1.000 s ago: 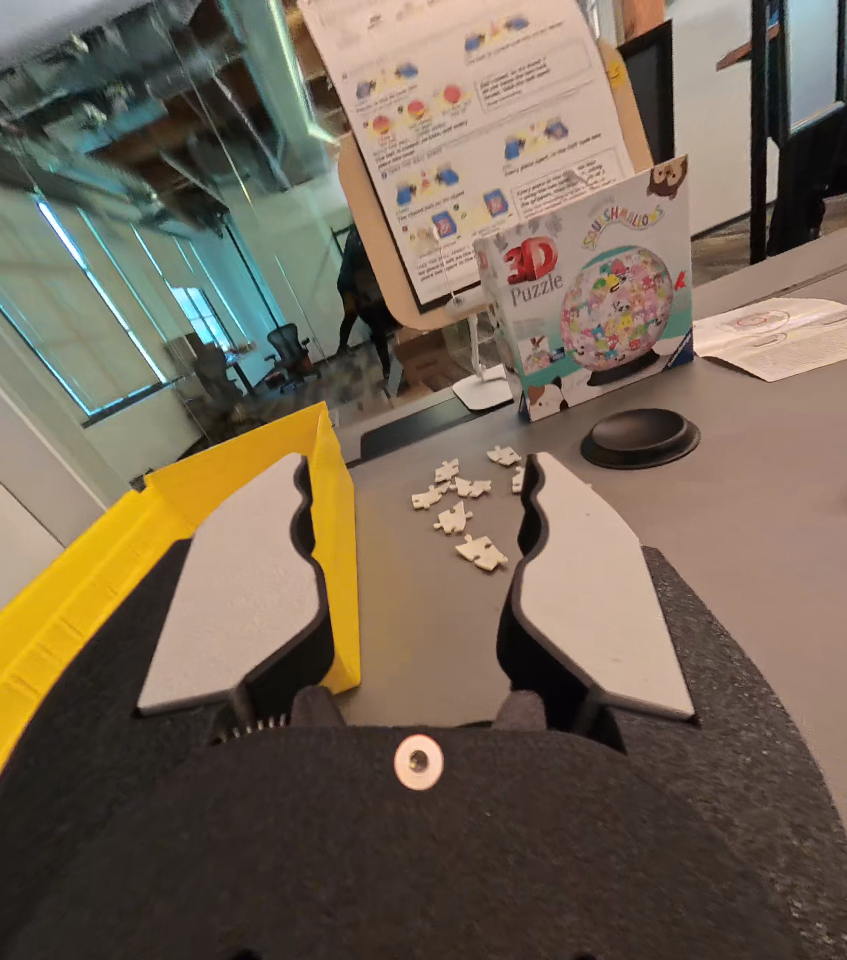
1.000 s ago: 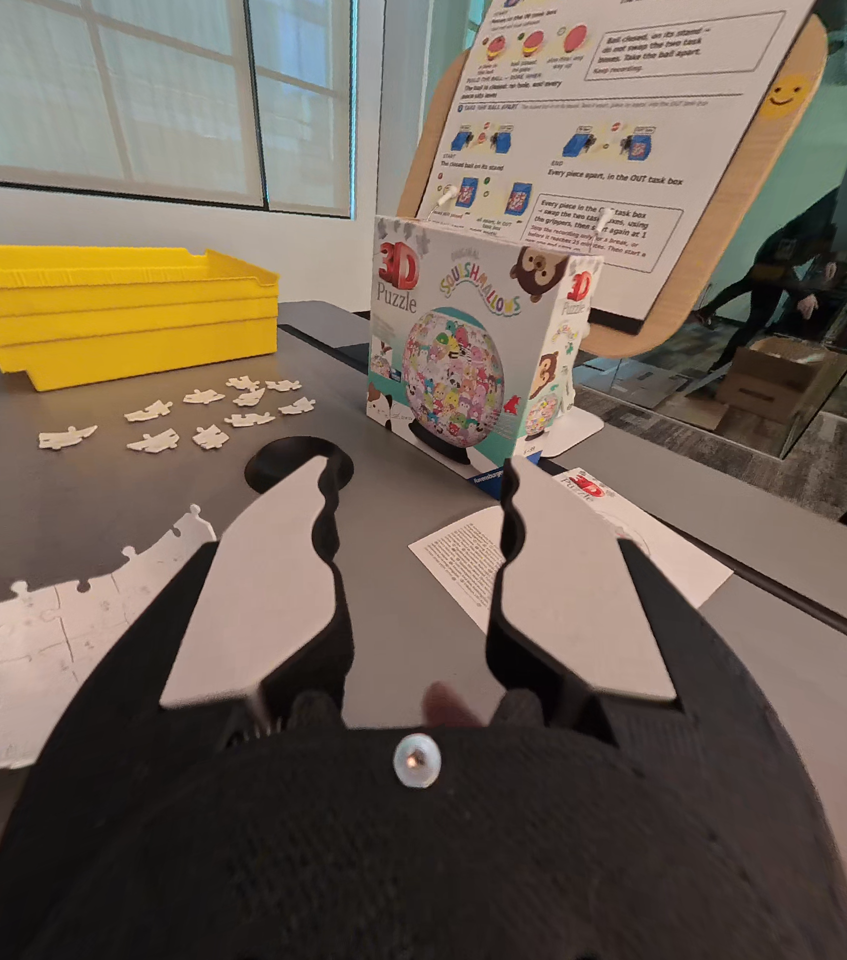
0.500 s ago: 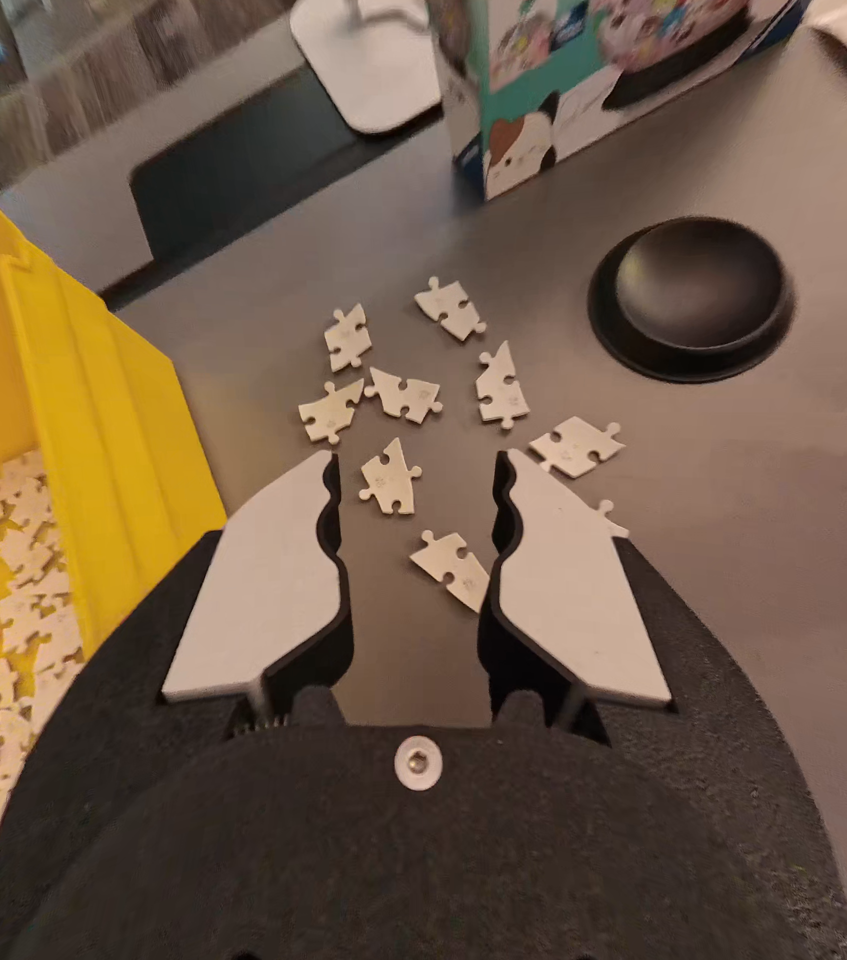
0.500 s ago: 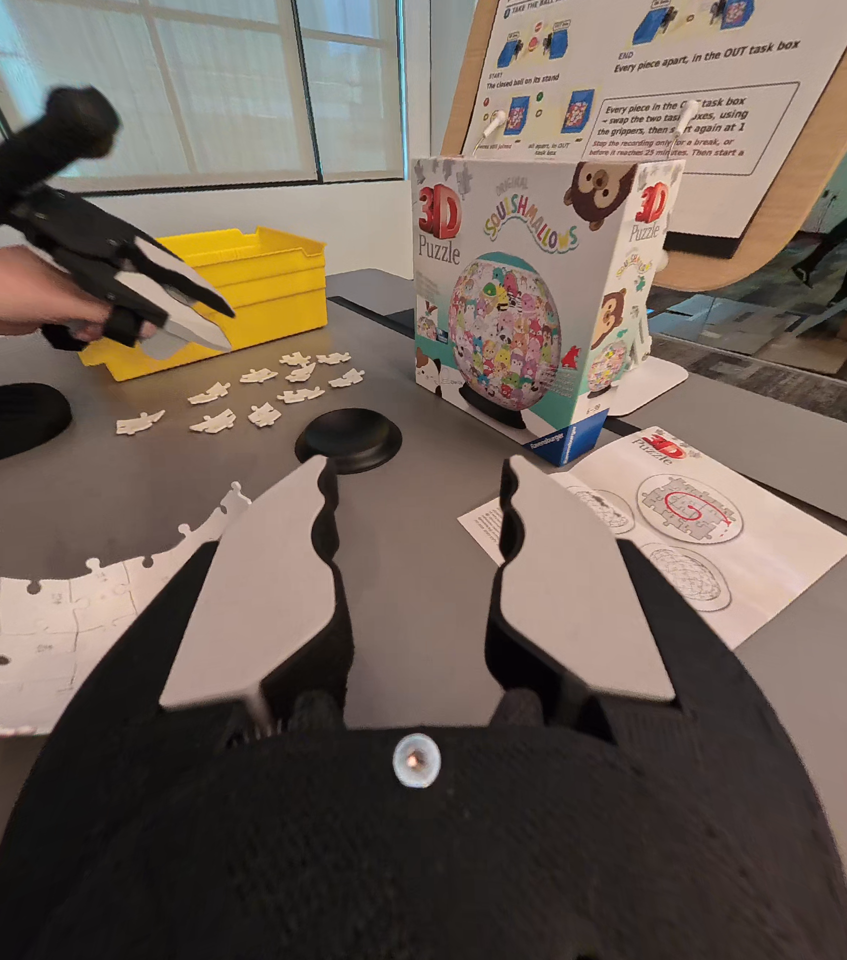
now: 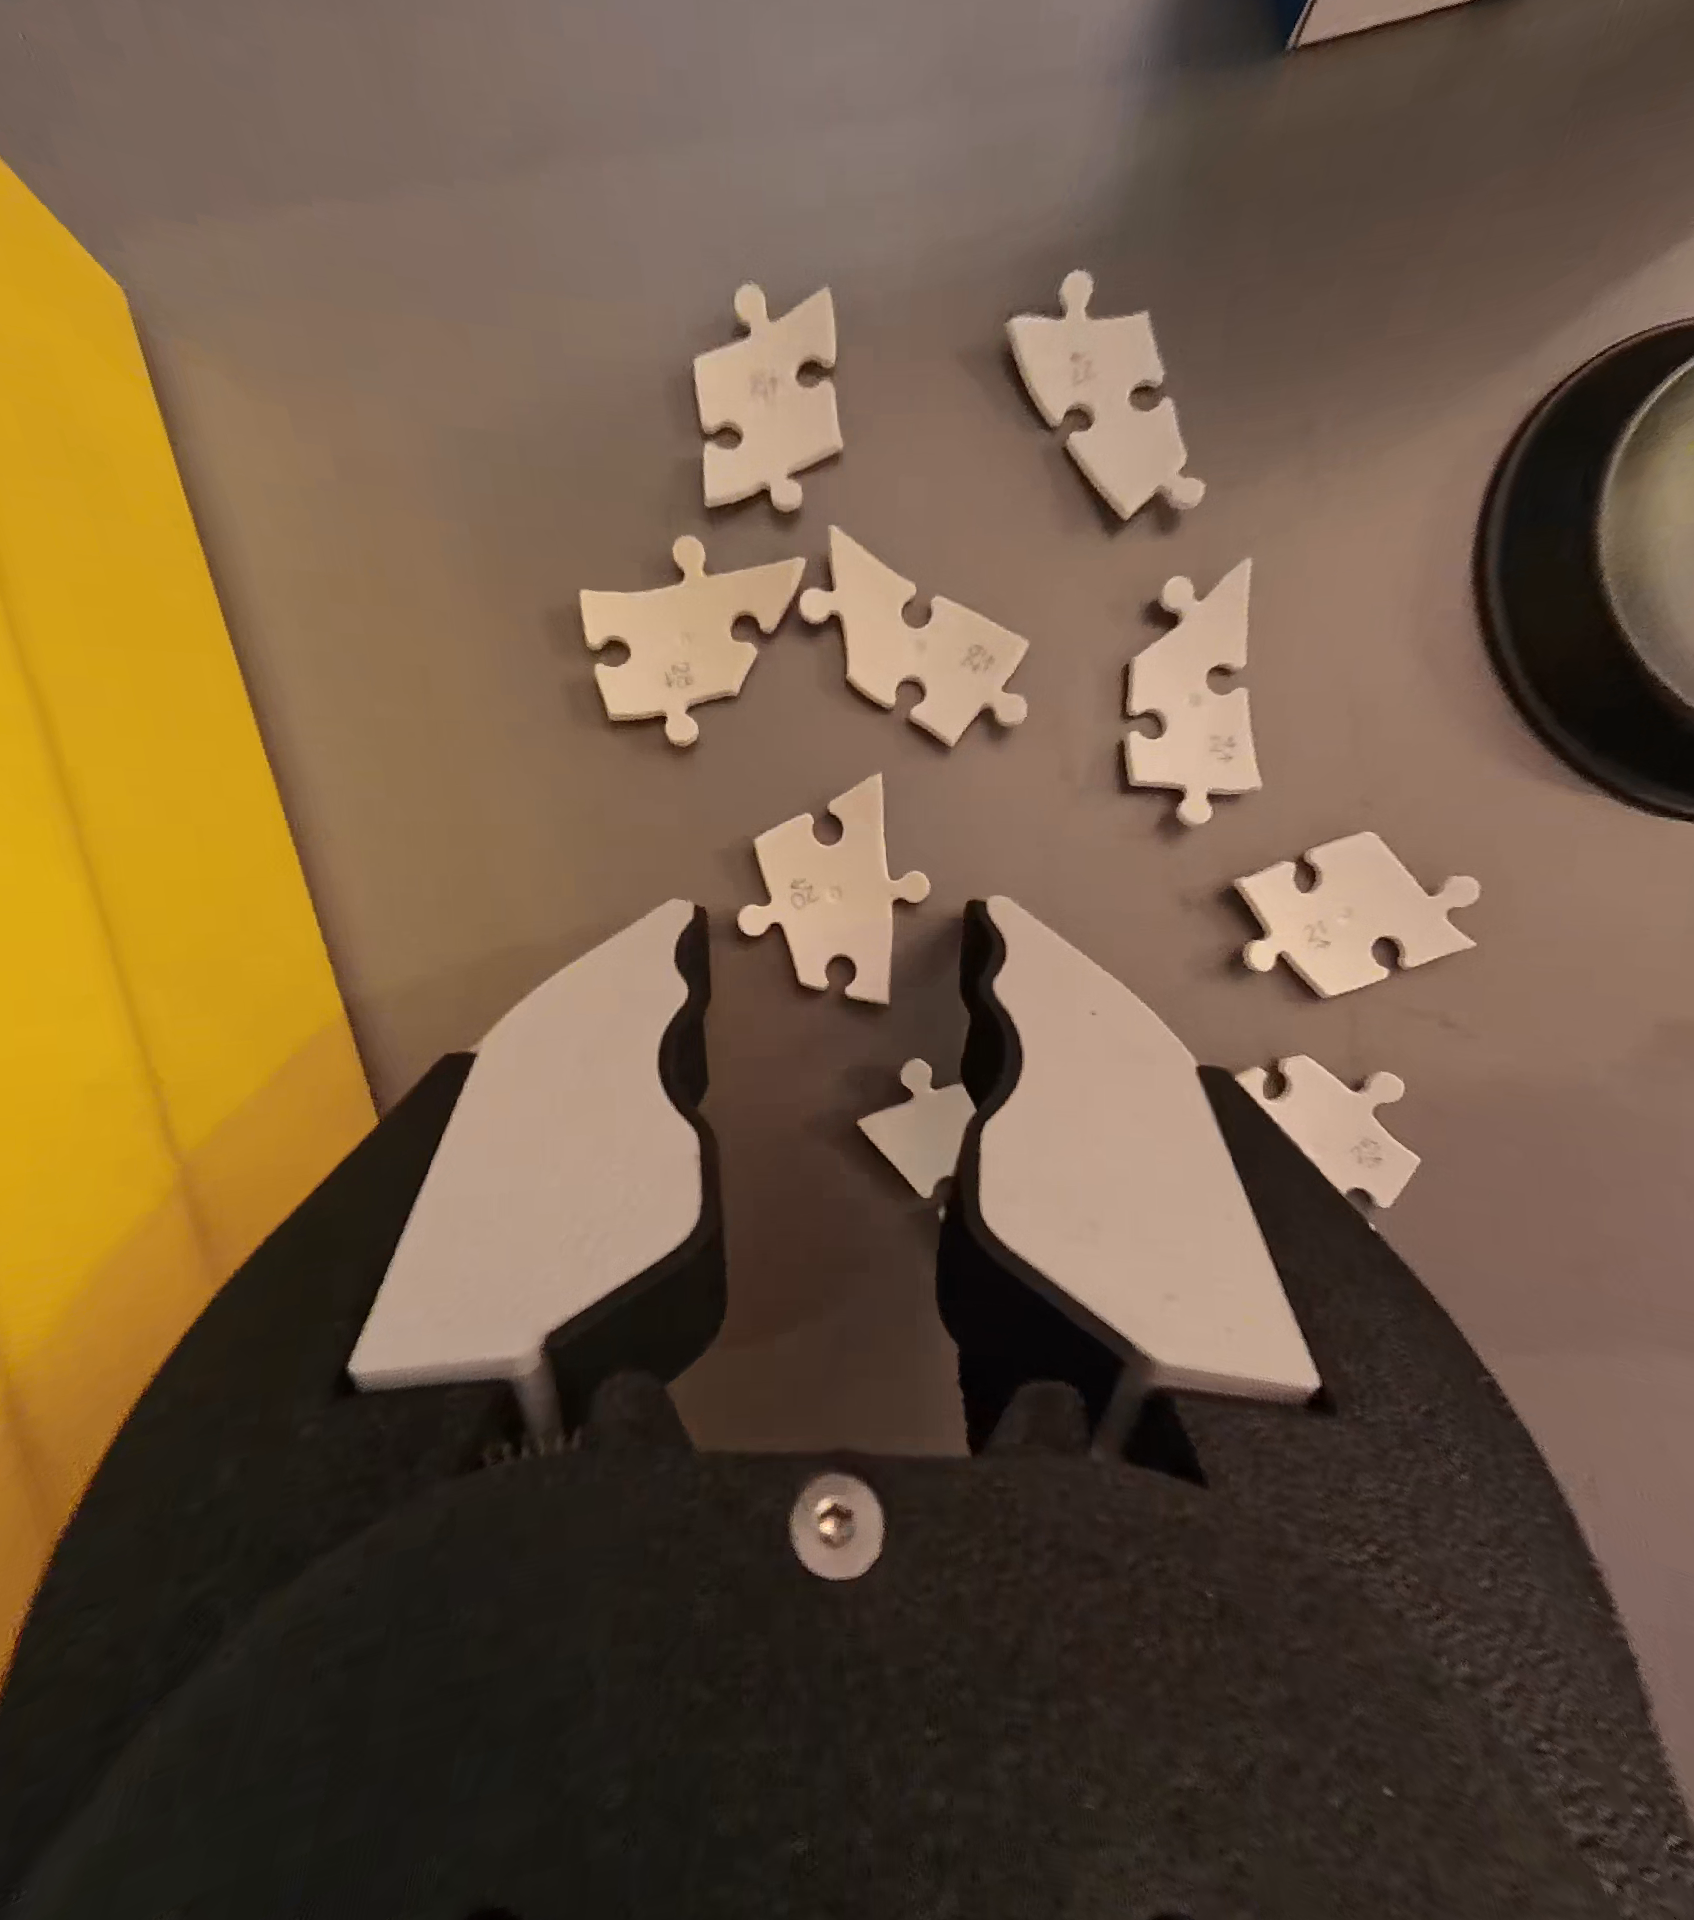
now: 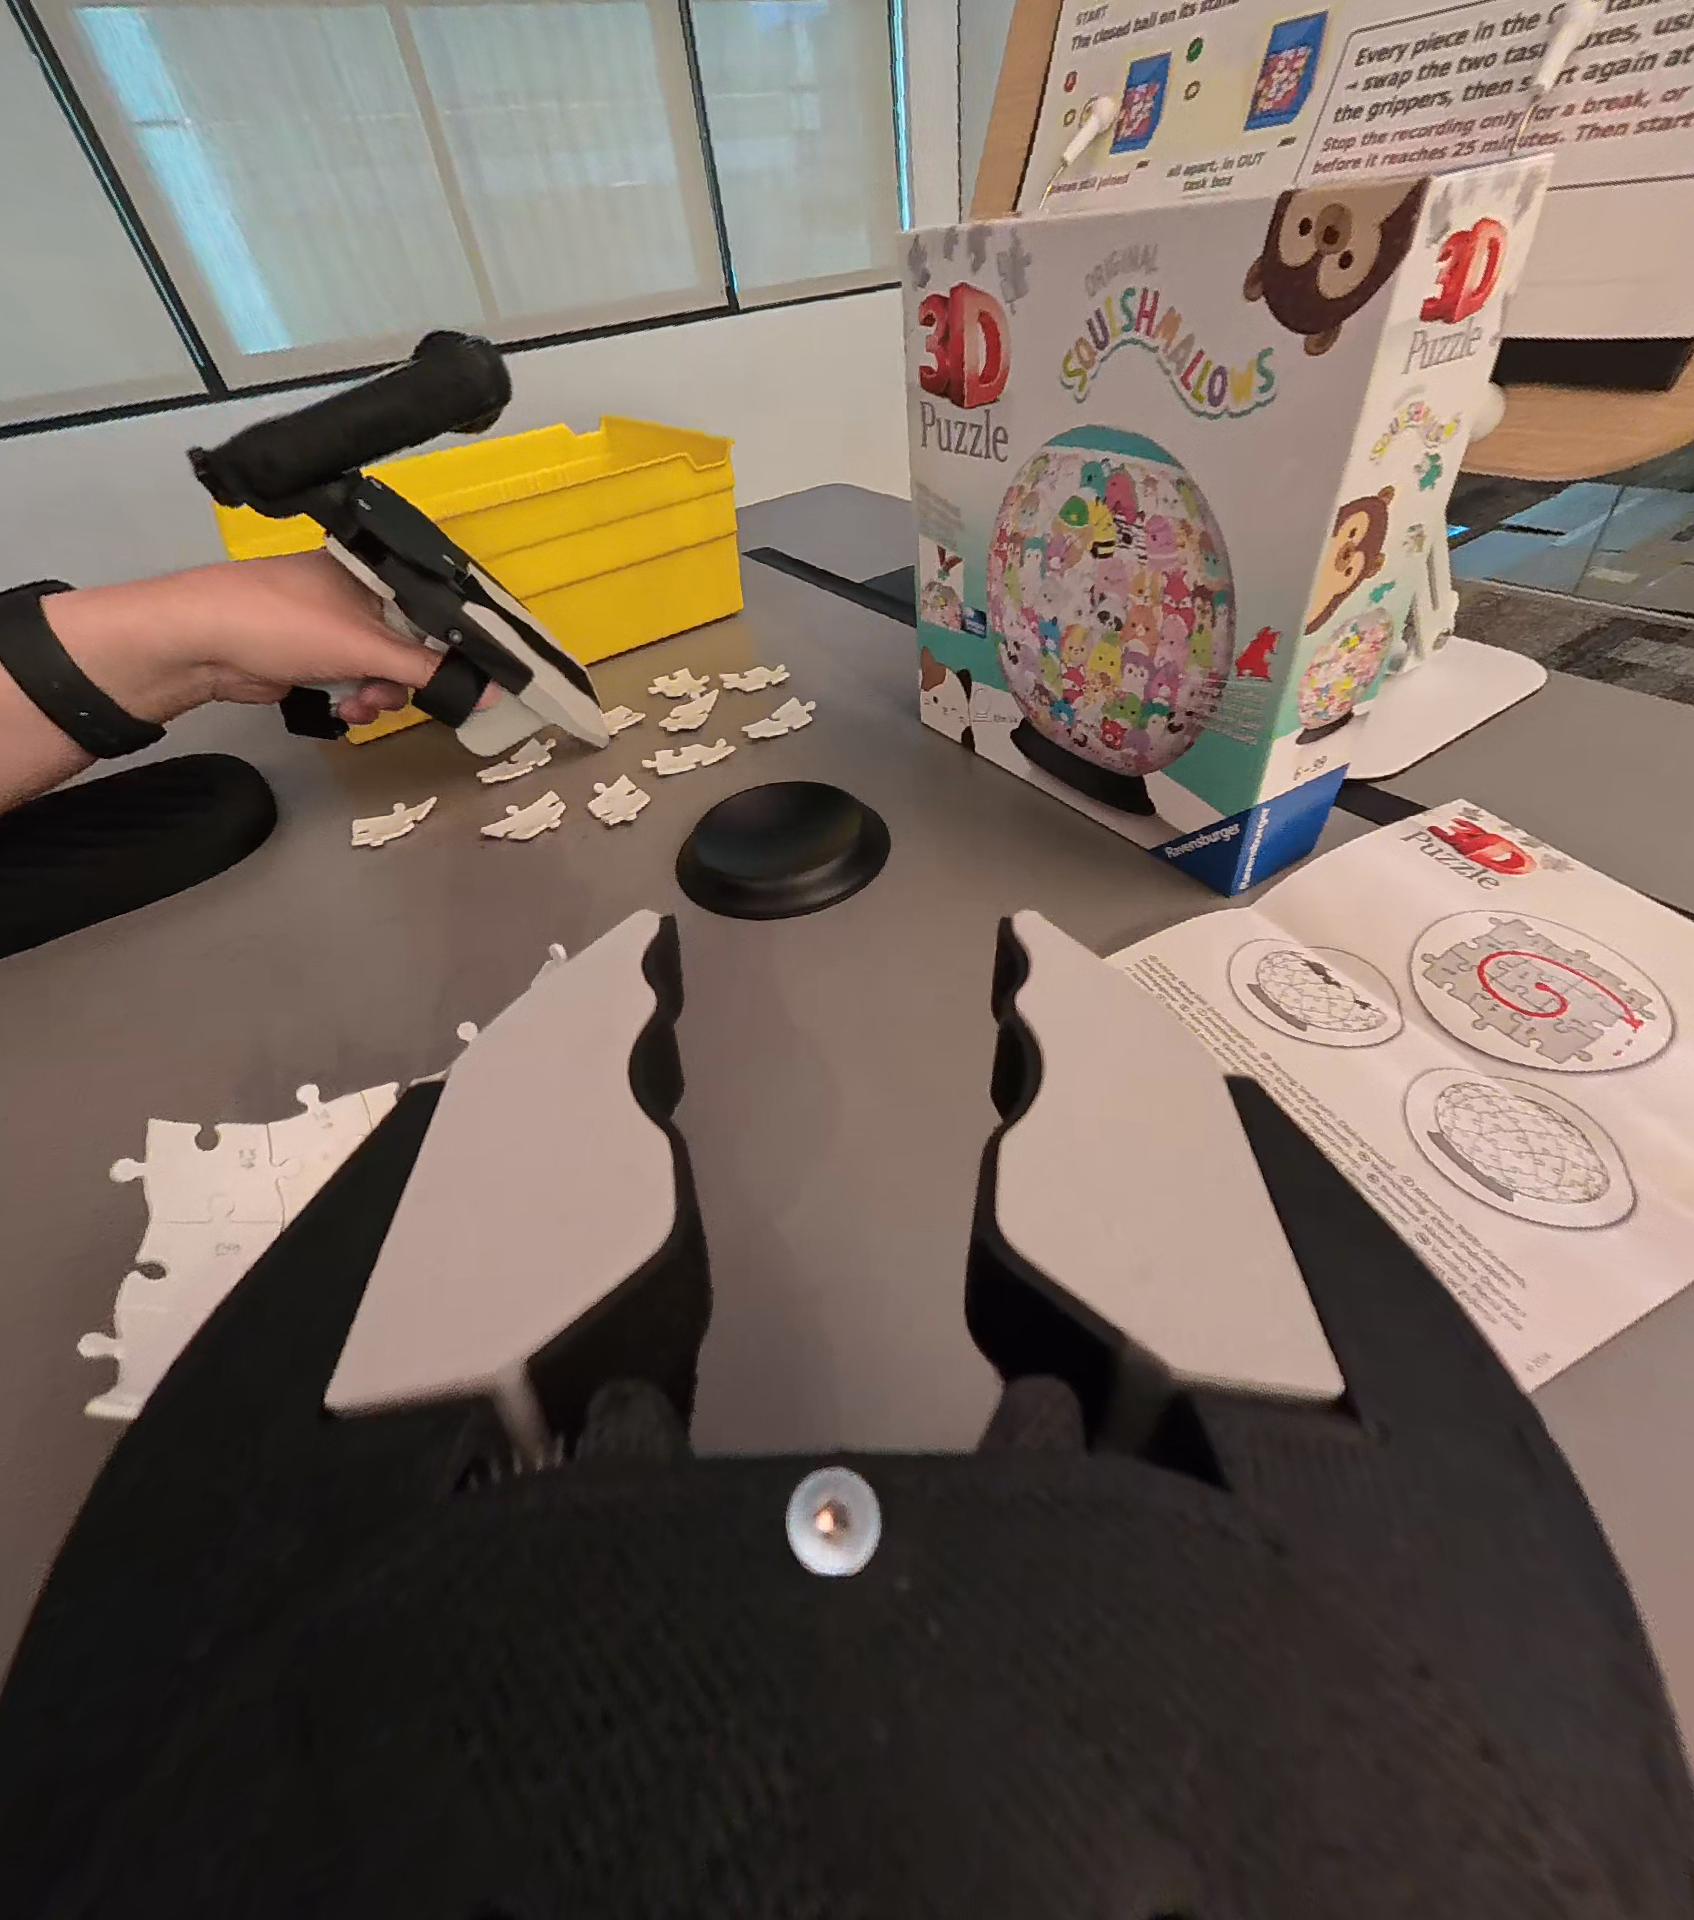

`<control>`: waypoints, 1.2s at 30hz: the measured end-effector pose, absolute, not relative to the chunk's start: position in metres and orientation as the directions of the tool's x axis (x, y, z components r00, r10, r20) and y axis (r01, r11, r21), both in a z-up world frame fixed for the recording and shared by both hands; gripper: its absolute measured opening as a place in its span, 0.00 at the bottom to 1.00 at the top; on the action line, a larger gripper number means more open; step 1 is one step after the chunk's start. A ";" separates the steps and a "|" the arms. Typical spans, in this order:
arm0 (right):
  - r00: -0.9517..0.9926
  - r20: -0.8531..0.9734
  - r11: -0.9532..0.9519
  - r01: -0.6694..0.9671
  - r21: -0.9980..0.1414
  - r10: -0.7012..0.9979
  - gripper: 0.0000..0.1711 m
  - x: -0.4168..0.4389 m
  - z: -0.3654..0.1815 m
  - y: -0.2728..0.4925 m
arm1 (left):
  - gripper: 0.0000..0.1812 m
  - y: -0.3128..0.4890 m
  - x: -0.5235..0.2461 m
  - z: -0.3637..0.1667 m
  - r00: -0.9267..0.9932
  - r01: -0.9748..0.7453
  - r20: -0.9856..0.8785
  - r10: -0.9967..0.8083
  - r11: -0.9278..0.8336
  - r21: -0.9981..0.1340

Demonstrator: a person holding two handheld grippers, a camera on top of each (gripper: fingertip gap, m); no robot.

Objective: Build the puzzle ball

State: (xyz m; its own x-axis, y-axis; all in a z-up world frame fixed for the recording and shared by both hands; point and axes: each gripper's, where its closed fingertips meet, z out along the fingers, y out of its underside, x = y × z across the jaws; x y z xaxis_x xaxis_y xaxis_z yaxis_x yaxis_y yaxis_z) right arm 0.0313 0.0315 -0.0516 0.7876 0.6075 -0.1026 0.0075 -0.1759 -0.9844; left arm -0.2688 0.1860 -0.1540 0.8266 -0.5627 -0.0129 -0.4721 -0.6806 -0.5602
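Left gripper [image 5: 830,914] fingers open, holding nothing, low over grey table [image 5: 407,260]. Small white puzzle piece [image 5: 827,896] lies flat just ahead of tips, long side pointing away. Right gripper [image 6: 830,935] open, empty, far off.

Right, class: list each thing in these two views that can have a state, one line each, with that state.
Left tool: open, empty, over the loose pieces.
Right tool: open, empty.
Loose pieces: separate, flat, blank side up.
Joined strip: several pieces connected, lying on the table.
Stand: empty.
Puzzle box: upright.
Leaflet: unfolded, flat.
Yellow bin: open-topped.
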 end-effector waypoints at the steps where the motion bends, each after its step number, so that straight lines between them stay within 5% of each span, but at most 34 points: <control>1: 0.789 -0.094 -0.175 0.017 -0.984 0.607 0.34 0.031 -0.052 0.031 | 0.25 0.187 -0.269 -0.154 0.828 -0.472 -0.014 -0.561 -0.682 -0.558; 11: 0.786 -0.077 -0.171 0.037 -0.985 0.613 0.32 0.030 -0.052 0.030 | 0.18 0.183 -0.264 -0.153 0.774 -0.535 -0.047 -0.632 -0.612 -0.582; 15: 0.779 -0.103 -0.181 0.014 -0.983 0.619 0.32 0.029 -0.050 0.029 | 0.17 0.167 -0.248 -0.132 0.671 -0.614 -0.139 -0.728 -0.441 -0.655; 16: 0.774 -0.115 -0.185 0.003 -0.983 0.623 0.32 0.028 -0.050 0.029 | 0.01 0.159 -0.242 -0.122 0.625 -0.643 -0.181 -0.759 -0.369 -0.671; 17: 0.765 -0.135 -0.195 -0.013 -0.981 0.629 0.32 0.026 -0.048 0.028 | 0.00 0.152 -0.236 -0.111 0.585 -0.666 -0.235 -0.776 -0.295 -0.685; 22: 0.743 -0.164 -0.212 -0.031 -0.977 0.649 0.30 0.019 -0.047 0.023 | 0.00 0.122 -0.223 -0.094 0.449 -0.785 -0.425 -0.786 -0.120 -0.607; 28: 0.750 -0.199 -0.223 -0.070 -0.972 0.631 0.30 0.028 -0.046 0.025 | 0.13 0.119 -0.196 -0.090 0.372 -0.746 -0.305 -0.877 -0.087 -0.660; 32: 0.732 -0.209 -0.266 -0.039 -0.963 0.649 0.30 0.024 -0.056 0.024 | 0.14 0.127 -0.182 -0.110 0.133 -0.810 -0.244 -0.961 0.037 -0.585; 36: 0.729 -0.199 -0.279 -0.011 -0.960 0.655 0.30 0.022 -0.060 0.022 | 0.18 0.129 -0.184 -0.143 0.130 -0.862 -0.070 -0.989 -0.078 -0.500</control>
State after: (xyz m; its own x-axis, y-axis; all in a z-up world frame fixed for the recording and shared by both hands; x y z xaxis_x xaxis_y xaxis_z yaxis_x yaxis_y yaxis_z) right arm 0.0221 0.0222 -0.0600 0.7287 0.6554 -0.1989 -0.0113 -0.2788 -0.9603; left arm -0.1840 0.1293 -0.1429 0.1303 -0.9890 -0.0702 -0.8623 -0.0781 -0.5003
